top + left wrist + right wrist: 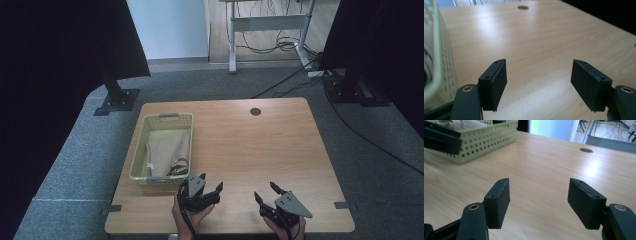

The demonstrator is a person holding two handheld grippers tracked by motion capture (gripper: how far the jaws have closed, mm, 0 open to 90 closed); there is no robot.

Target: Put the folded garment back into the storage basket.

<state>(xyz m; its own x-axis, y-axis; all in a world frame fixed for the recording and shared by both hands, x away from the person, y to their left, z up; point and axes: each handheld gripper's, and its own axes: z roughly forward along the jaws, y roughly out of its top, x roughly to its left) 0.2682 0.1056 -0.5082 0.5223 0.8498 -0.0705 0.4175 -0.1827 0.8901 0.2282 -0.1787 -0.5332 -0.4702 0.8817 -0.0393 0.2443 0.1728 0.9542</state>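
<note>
Each hand is gripping a black two-jaw gripper, the left gripper (211, 183) and the right gripper (266, 192), and each is carrying a grey three-cornered plate (293, 204) on top, with a black cable (186, 216) trailing down past the left hand (192, 214). In the gripper views the jaws are showing as flat, matte black rectangular pads (494, 83), each with two small screw holes along its top edge. Each pad is sitting on a rounded black arm that is showing a brass-coloured ring (474, 207) at its pivot.
</note>
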